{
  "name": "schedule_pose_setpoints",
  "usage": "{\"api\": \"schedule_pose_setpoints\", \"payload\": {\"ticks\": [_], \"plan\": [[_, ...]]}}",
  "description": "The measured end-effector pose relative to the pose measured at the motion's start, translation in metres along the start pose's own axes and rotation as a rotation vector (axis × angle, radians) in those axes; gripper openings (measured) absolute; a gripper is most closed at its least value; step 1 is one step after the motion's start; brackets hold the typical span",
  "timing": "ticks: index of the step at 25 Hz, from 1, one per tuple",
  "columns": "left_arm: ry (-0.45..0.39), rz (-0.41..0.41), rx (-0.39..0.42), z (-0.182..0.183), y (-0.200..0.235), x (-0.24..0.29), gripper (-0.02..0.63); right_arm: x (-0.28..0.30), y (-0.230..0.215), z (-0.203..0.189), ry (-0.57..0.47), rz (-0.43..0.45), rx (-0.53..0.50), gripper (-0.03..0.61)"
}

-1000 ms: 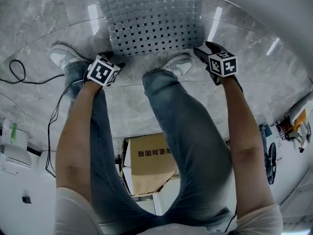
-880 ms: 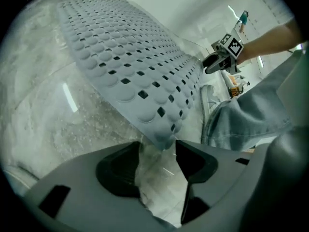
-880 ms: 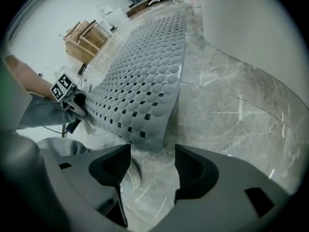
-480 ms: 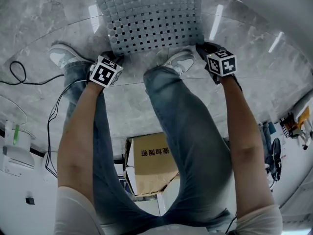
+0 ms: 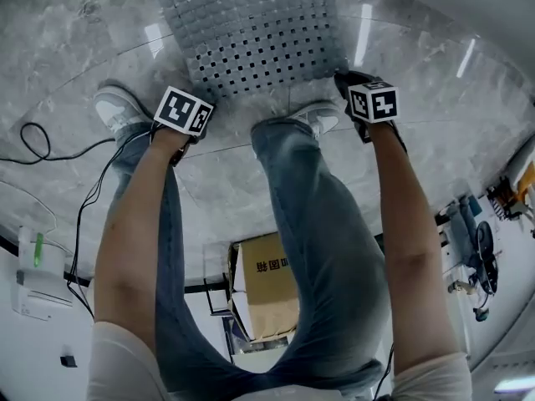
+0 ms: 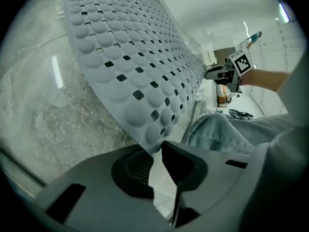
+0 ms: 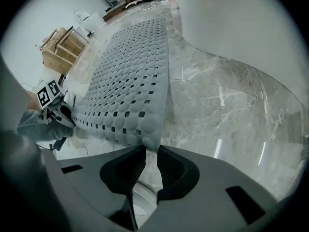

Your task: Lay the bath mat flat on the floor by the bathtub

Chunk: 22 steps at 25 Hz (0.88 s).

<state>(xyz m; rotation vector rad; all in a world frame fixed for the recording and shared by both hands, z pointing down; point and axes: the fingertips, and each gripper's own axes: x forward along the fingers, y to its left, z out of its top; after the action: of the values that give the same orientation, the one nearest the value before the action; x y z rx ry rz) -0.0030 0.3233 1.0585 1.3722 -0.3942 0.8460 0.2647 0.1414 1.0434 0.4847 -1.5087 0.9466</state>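
Observation:
The grey bath mat (image 5: 251, 32), bumpy and full of square holes, lies on the marble floor ahead of the person's feet. Its near edge is raised. My left gripper (image 5: 197, 105) is at the mat's near left corner. In the left gripper view the jaws (image 6: 157, 146) are closing, and their tips pinch that corner of the mat (image 6: 125, 57). My right gripper (image 5: 344, 80) is at the near right corner. Its jaws (image 7: 150, 149) are also closing, with the corner of the mat (image 7: 130, 86) caught between the tips. The white bathtub (image 7: 231, 23) curves along the mat's right side.
The person's shoes (image 5: 117, 107) (image 5: 318, 117) stand just behind the mat's near edge. A black cable (image 5: 50, 153) trails over the floor at the left. A cardboard box (image 5: 267, 286) sits behind the legs. Wooden furniture (image 7: 60, 47) stands beyond the mat's far left.
Both grippers have edged forward onto the mat's near corners. The near edge of the mat has come up off the floor a little.

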Motion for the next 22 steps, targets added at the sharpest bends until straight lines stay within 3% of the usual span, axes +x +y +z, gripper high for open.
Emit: {"api": "schedule_pose_setpoints", "payload": {"ticks": [5,10,15,19,22], "plan": [[-0.054,0.090,-0.026,0.007,0.008,0.001,0.071,0.015,-0.011,-0.001,-0.022,-0.069,0.086,0.097],[-0.136,0.149,-0.034,0.025,0.024,-0.005,0.075,0.027,-0.014,0.009,-0.063,-0.061,0.129,0.098],[-0.080,0.071,-0.183,0.028,0.026,-0.002,0.078,0.029,-0.014,0.008,-0.042,-0.054,0.150,0.104],[-0.053,0.100,-0.089,0.017,0.024,0.000,0.122,0.024,-0.010,0.002,-0.076,-0.046,0.121,0.109],[-0.049,0.127,0.023,0.009,0.019,0.001,0.213,0.019,-0.006,0.002,-0.109,0.006,0.077,0.175]]}}
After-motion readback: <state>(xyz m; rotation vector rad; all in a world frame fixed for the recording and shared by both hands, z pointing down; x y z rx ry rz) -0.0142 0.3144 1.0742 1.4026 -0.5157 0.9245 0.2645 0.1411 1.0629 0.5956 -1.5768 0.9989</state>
